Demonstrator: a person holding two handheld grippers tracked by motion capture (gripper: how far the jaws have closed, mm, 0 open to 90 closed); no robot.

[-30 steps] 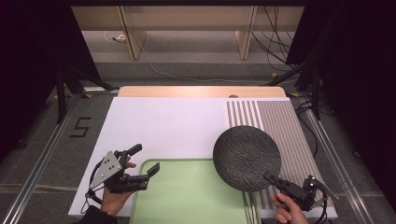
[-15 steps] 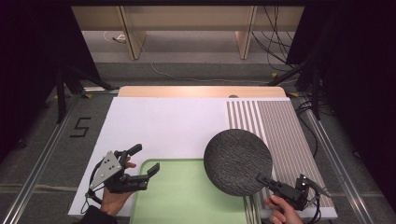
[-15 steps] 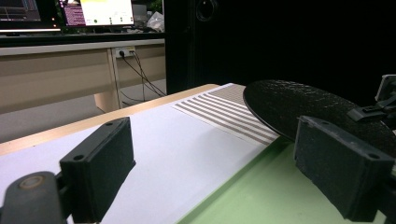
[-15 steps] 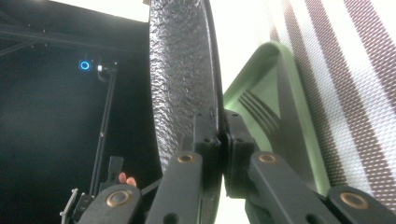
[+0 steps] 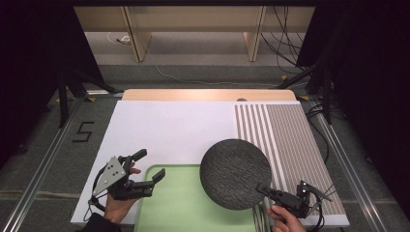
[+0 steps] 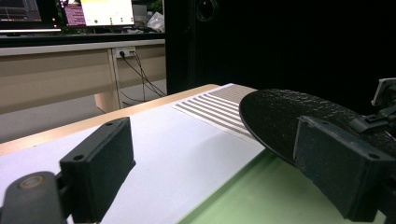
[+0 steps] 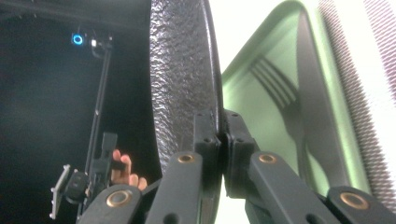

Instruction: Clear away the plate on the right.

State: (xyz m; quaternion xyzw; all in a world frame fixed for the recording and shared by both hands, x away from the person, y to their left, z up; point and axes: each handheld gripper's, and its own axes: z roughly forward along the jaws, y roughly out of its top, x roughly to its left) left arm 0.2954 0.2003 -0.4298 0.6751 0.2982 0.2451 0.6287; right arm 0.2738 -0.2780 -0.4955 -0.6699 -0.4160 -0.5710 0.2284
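The right tongs (image 5: 265, 187) are clamped on the near rim of a dark textured plate (image 5: 235, 173), holding it tilted above the table (image 5: 174, 130). The plate overhangs the right part of a green tray (image 5: 183, 208) and the edge of the striped mat (image 5: 290, 140). In the right gripper view, fork-shaped and knife-shaped shadows lie on the tray. The left tongs (image 5: 153, 164) stand apart, holding nothing, over the tray's near-left corner.

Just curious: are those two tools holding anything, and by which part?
The right tool pinches the dark round plate by its near rim. The left tool is open and holds nothing.
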